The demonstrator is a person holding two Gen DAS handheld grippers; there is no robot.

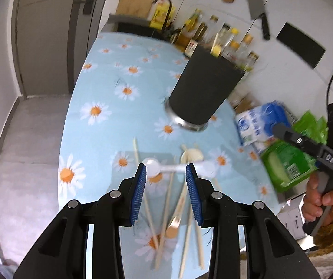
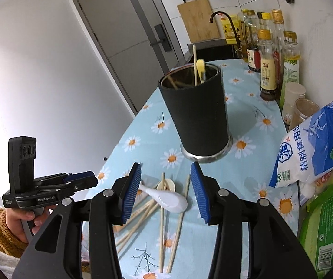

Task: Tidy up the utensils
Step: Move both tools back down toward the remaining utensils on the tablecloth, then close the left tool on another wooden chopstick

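A black utensil holder (image 1: 203, 88) (image 2: 199, 116) stands upright on the daisy-print tablecloth (image 1: 101, 74), with a chopstick and a yellow-handled utensil (image 2: 200, 69) inside. In front of it lies a loose pile: a white ceramic spoon (image 1: 175, 167) (image 2: 168, 198), a small cream spoon (image 1: 192, 154) (image 2: 169, 184) and several wooden chopsticks (image 1: 164, 211) (image 2: 179, 220). My left gripper (image 1: 166, 169) (image 2: 82, 179) hovers open above the pile, nothing between its pads. My right gripper (image 2: 165, 169) (image 1: 305, 144) is open too, over the white spoon, with nothing gripped.
Sauce and oil bottles (image 2: 268, 69) line the wall behind the holder. A blue-and-white salt bag (image 2: 315, 144) (image 1: 261, 121) and a green packet (image 1: 287, 165) lie at the right. A sink with a dark tap (image 2: 222, 21) is at the far end. The table's left edge drops to the floor.
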